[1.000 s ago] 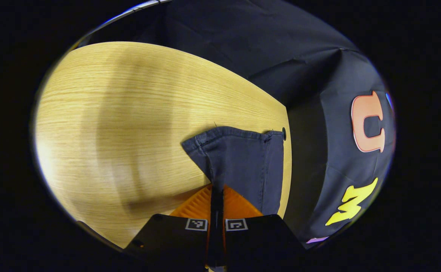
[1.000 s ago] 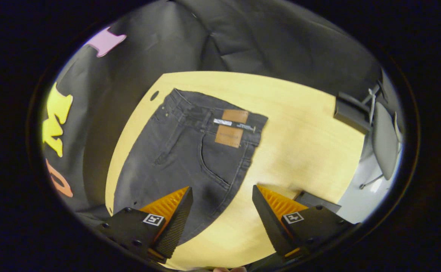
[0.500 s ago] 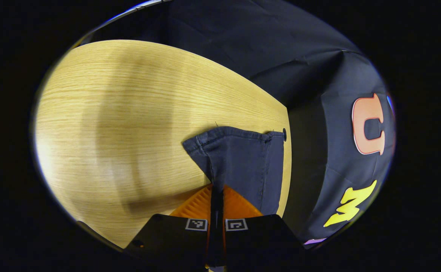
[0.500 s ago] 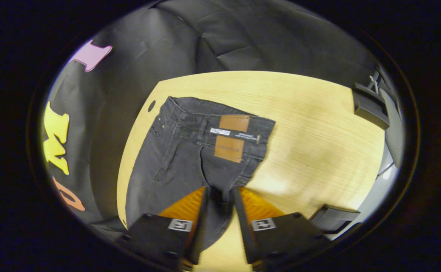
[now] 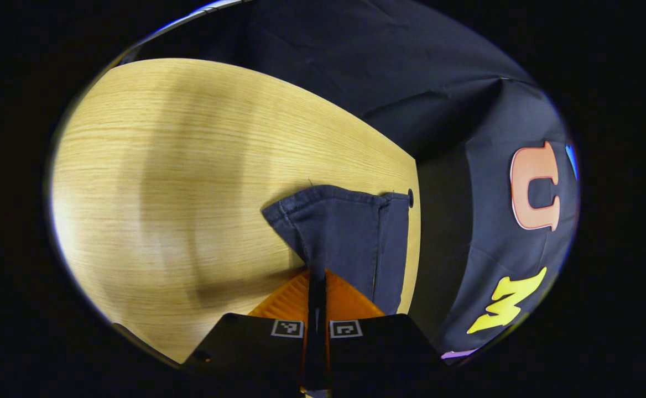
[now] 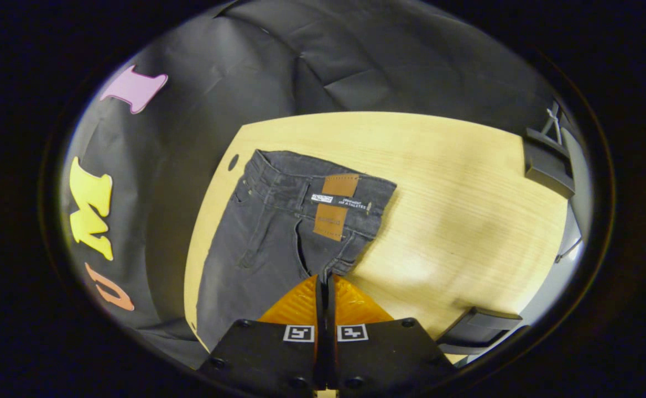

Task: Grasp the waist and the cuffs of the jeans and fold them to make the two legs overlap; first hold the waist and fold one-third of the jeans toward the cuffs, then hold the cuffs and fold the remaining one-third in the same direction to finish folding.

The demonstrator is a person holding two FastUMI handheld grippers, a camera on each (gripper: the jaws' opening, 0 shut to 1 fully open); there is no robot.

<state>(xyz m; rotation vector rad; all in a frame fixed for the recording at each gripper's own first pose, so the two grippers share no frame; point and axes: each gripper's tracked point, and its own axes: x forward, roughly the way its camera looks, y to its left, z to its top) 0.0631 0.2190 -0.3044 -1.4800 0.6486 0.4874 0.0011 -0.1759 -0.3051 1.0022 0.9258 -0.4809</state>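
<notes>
Tabletop [image 6: 456, 182]: light wood grain, with the booth's black cloth wall behind it in both views. A small round hole [image 6: 233, 162] sits close to the tabletop's edge, just beside the waist corner of the jeans.

Jeans [image 6: 267, 221]: dark denim, lying flat on the tabletop along the edge nearest the wall. In the right gripper view the waist end lies farthest from the camera, with the waistband [image 6: 301, 179] running across and a brown patch [image 6: 334, 207] over it (lettering on a small strip beside it not recorded). In the left gripper view the cuff end [image 5: 339, 221] lies on the wood near the tabletop's edge, hem stitching visible, with one corner drawn up toward the gripper.

Right gripper [image 6: 324, 287]: fingers closed together on the jeans fabric below the waist, at the garment's edge toward open tabletop; denim is pinched between them.

Left gripper [image 5: 316, 282]: fingers closed tight on the cuff fabric, which rises into the gap from the hem.

Dark items [image 6: 547, 160] stand at the tabletop's far side; what they are cannot be told.
</notes>
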